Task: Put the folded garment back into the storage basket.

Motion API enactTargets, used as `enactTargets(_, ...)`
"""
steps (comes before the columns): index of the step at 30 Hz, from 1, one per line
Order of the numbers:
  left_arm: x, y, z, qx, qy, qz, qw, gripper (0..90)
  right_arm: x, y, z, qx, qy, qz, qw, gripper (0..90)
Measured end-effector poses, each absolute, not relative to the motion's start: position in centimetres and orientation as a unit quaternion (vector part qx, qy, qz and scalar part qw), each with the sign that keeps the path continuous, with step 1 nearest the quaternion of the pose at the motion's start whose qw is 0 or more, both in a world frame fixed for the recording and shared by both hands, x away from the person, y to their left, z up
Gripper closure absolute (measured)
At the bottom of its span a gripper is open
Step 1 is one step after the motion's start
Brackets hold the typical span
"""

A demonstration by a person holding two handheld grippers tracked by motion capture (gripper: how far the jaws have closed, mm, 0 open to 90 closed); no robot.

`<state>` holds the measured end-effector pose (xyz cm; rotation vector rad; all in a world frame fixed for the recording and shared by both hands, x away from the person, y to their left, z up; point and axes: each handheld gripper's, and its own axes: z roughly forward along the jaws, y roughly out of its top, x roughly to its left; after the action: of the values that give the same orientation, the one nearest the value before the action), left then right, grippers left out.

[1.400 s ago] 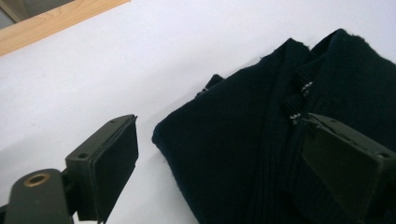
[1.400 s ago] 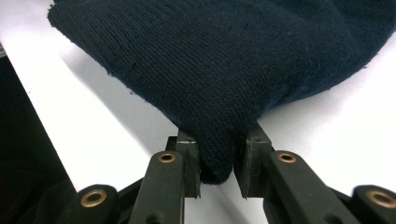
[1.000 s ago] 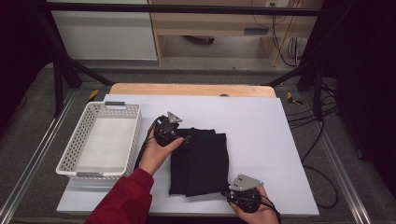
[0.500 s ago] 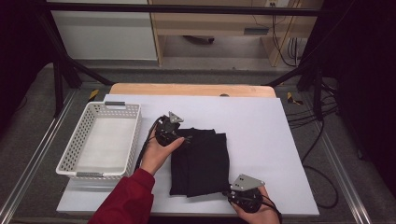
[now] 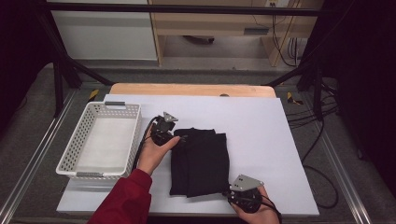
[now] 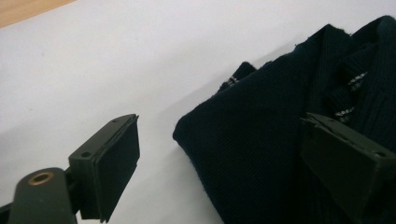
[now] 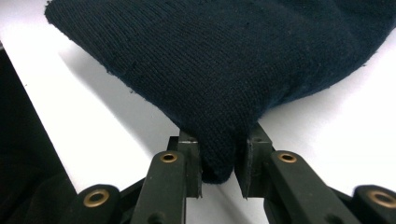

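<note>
Folded garment (image 5: 200, 161) on table (image 5: 261, 121), long axis near-to-far. Right gripper (image 7: 218, 168) clamps its near corner; left gripper (image 6: 219, 154) gapes astride the far-left corner, one jaw over cloth.

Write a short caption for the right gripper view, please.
Right gripper shut on a corner of the dark knitted garment.

garment (image 5: 201, 161): dark navy knit | basket (image 5: 100, 140): white | sleeve (image 5: 123, 200): red
</note>
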<state>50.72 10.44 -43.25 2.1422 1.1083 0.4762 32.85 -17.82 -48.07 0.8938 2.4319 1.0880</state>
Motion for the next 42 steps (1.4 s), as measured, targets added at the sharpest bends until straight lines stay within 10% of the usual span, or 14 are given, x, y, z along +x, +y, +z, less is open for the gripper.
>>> enactTargets(26,52.5,10.0,-47.2,0.826,0.447,0.125,0.320,17.6,32.9,-17.8,-48.3,0.312,0.853,0.384,0.163,73.3)
enactTargets(42,51.3,9.3,-47.3,0.823,0.419,0.089,0.374,71.3,33.1,-17.7,-48.2,0.311,0.854,0.385,0.164,73.8)
